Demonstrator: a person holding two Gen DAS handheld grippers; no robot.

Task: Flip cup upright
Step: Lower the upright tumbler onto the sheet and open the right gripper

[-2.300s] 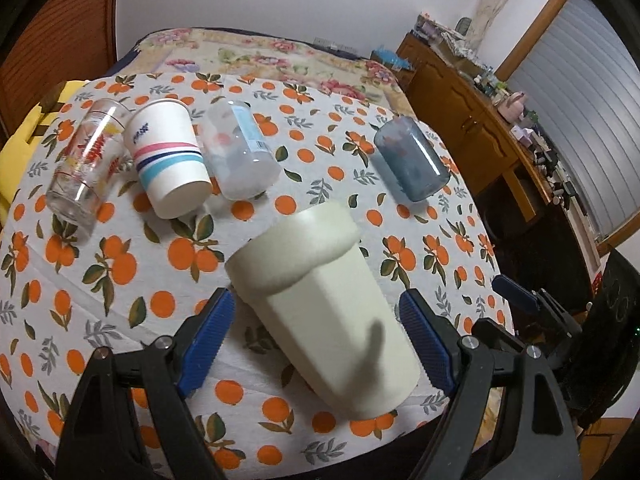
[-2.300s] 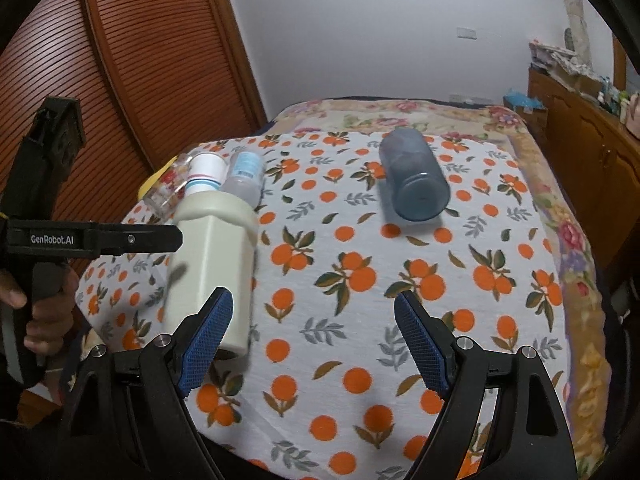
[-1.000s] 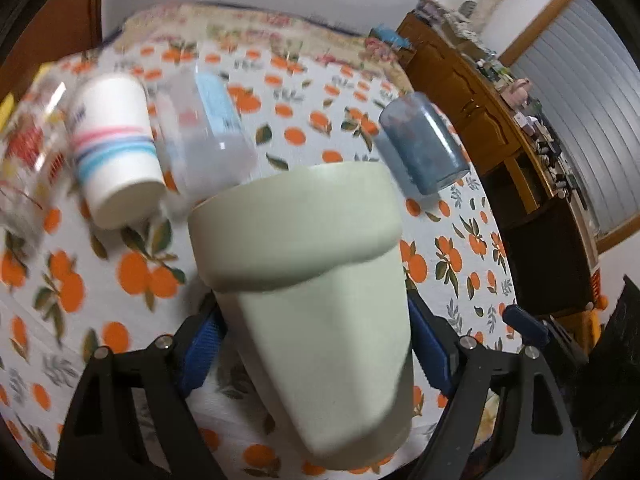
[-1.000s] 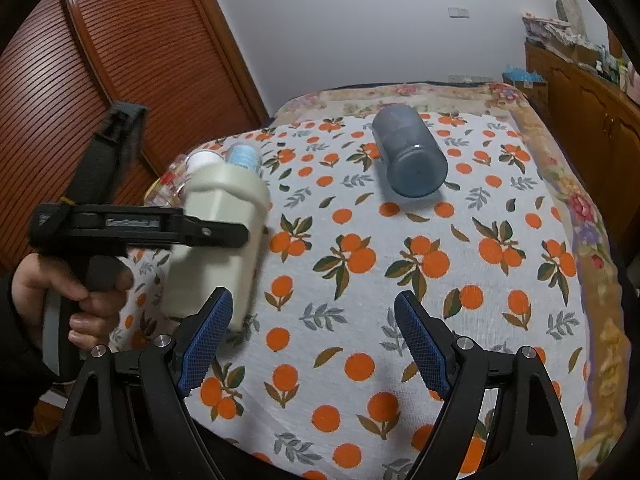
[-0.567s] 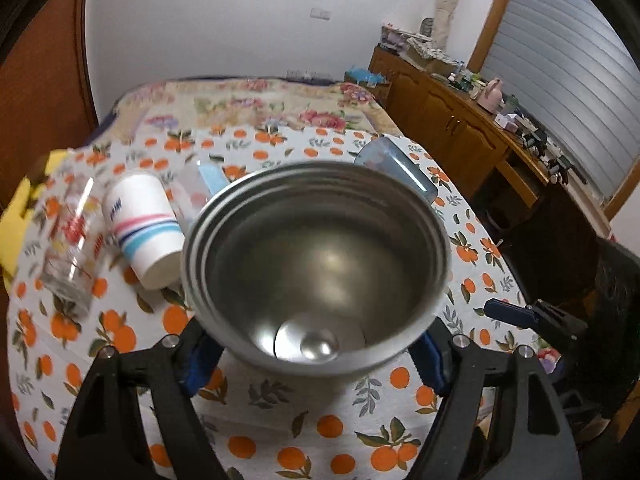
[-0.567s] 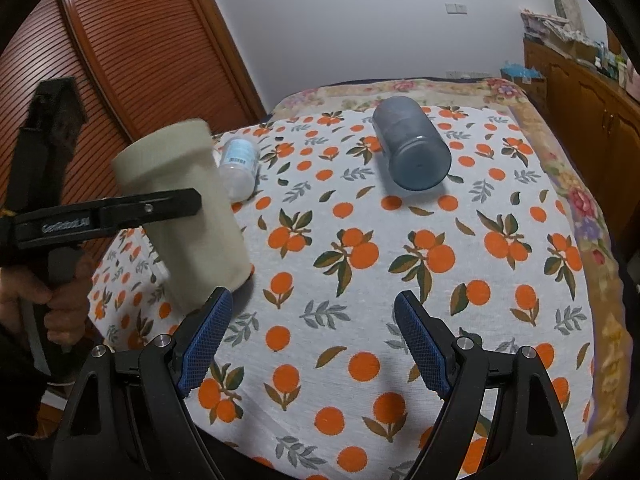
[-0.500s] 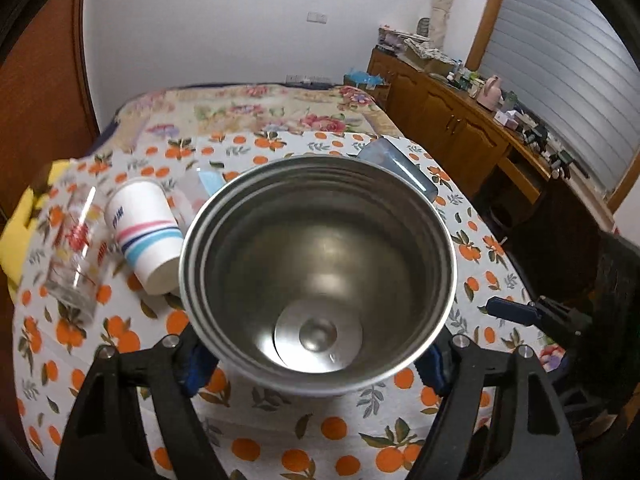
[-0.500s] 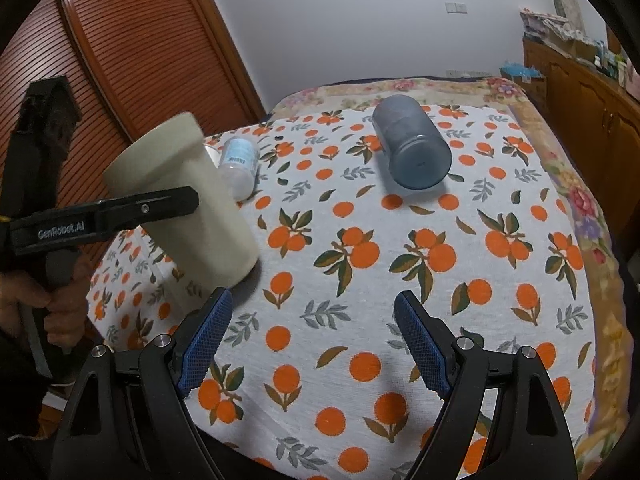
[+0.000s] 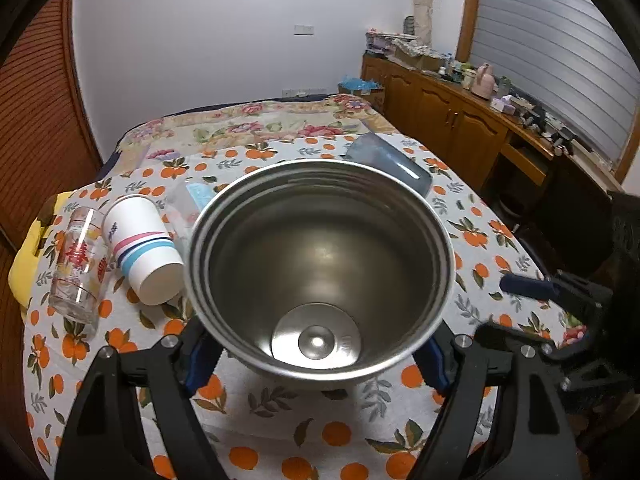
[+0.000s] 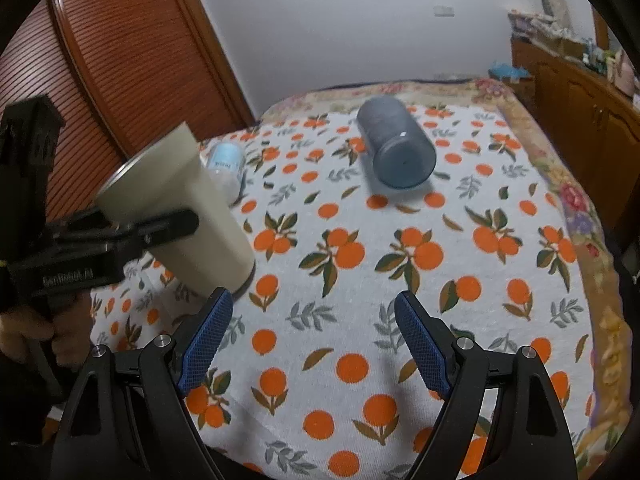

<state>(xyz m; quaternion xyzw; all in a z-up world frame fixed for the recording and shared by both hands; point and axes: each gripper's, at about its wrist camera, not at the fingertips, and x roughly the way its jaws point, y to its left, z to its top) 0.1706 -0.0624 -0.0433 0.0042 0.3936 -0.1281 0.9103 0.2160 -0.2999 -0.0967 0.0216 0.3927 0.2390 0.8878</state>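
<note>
Between the left gripper's [image 9: 316, 356] clamped fingers, the cup [image 9: 320, 264] tilts mouth-up, base near the tablecloth [image 10: 400, 264]. Judged rigid, smooth steel-lined; mid-body hold suits. Right gripper [image 10: 312, 340] spread, empty.

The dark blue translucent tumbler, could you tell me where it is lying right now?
The dark blue translucent tumbler lies on its side on the orange-print tablecloth at the far middle in the right wrist view, beyond the open right tool.

black claw [image 10: 308, 344] arms, blue textured pads [image 10: 206, 338].
</note>
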